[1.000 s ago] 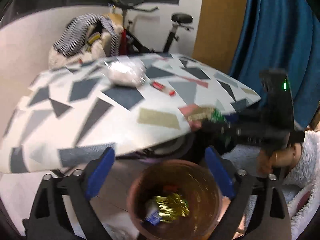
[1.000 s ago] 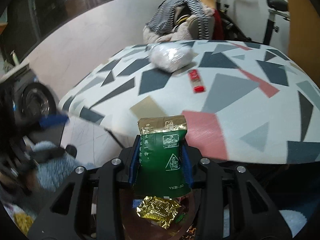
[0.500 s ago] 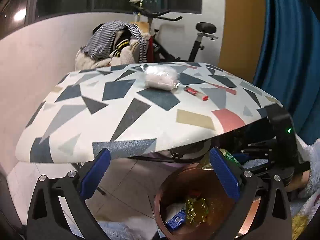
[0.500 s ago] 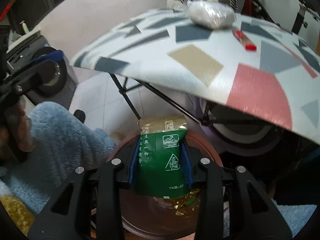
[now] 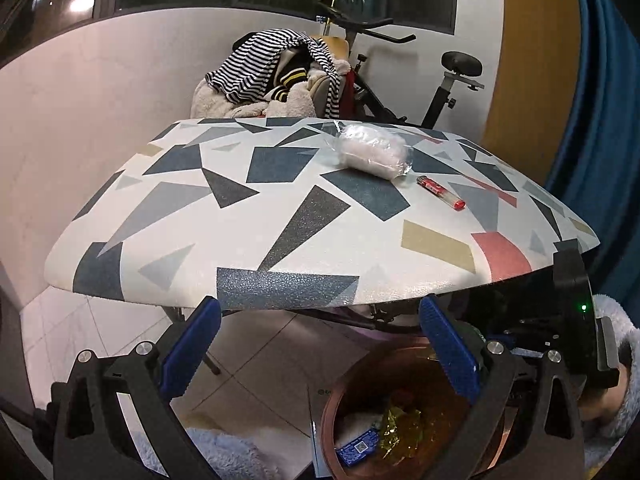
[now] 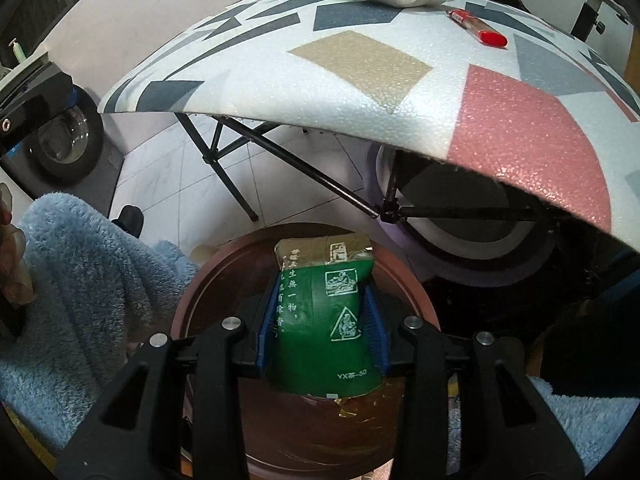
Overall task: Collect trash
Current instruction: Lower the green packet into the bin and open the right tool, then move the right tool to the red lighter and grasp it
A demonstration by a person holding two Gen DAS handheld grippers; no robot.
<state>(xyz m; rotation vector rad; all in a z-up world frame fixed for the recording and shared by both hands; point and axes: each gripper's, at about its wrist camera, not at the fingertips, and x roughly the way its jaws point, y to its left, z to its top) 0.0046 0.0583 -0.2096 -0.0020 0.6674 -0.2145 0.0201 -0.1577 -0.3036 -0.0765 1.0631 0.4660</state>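
- Now the right gripper (image 6: 320, 320) pinches the green packet (image 6: 326, 320) at centre frame over the brown bin (image 6: 200, 304), its jaws starting to open.
- Left gripper (image 5: 320, 344) gapes empty, lower frame, bin at lower right.

right tongs (image 6: 320, 320) tilt steeply down, jaws opening around a packet; left tongs (image 5: 318, 354) gape wide.
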